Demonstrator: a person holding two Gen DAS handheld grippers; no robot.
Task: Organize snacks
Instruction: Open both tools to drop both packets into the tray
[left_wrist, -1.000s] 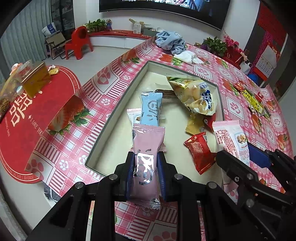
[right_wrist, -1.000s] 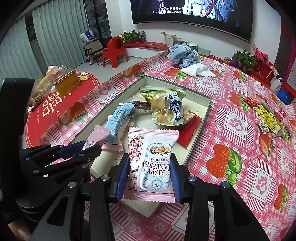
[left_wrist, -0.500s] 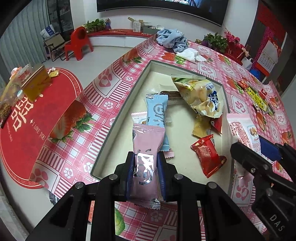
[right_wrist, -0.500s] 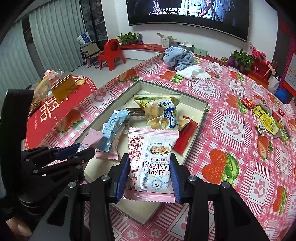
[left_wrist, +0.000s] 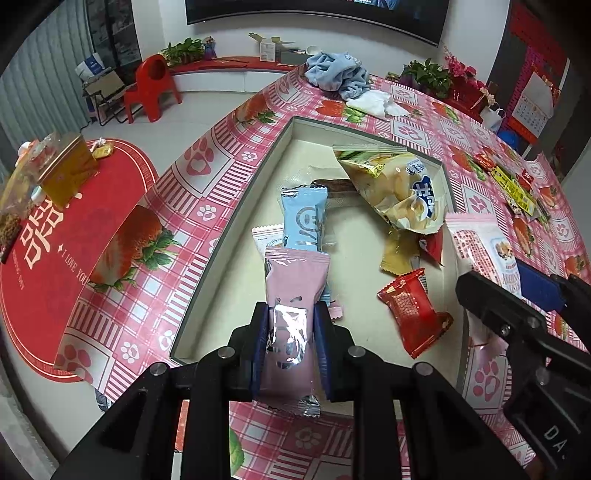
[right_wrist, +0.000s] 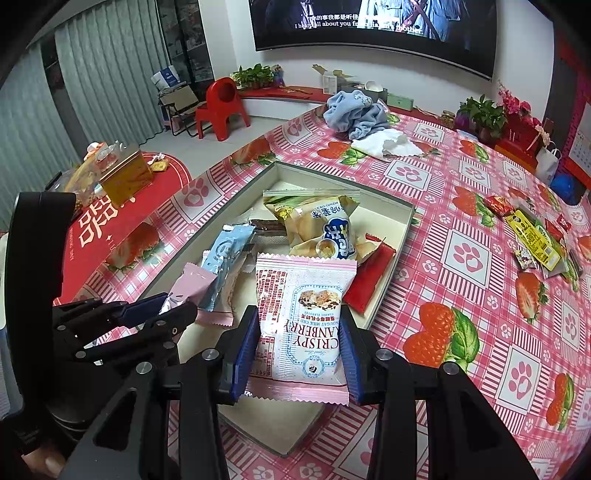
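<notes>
A shallow grey tray (left_wrist: 236, 218) (right_wrist: 391, 273) lies on the table and holds a blue packet (left_wrist: 303, 218), a yellow chip bag (left_wrist: 399, 188), a red packet (left_wrist: 412, 308) and a few smaller snacks. My left gripper (left_wrist: 290, 321) is shut on a pink snack packet (left_wrist: 295, 277) above the tray's near end. My right gripper (right_wrist: 299, 332) is shut on a white and pink cranberry nougat packet (right_wrist: 306, 299) above the tray's near right side. Each gripper shows in the other's view, the right gripper (left_wrist: 517, 295) and the left gripper (right_wrist: 162, 306).
The table has a pink strawberry and paw-print cloth (right_wrist: 461, 258). Several small snack packets (right_wrist: 532, 236) lie at the right. A blue cloth pile (right_wrist: 354, 110) and potted plants (right_wrist: 480, 114) sit at the far end. A red mat (left_wrist: 44, 236) and red chair (left_wrist: 153, 85) stand on the floor to the left.
Both grippers have lifted and pulled back a little from the tray, each still holding its packet. The tray and table look farther away.
</notes>
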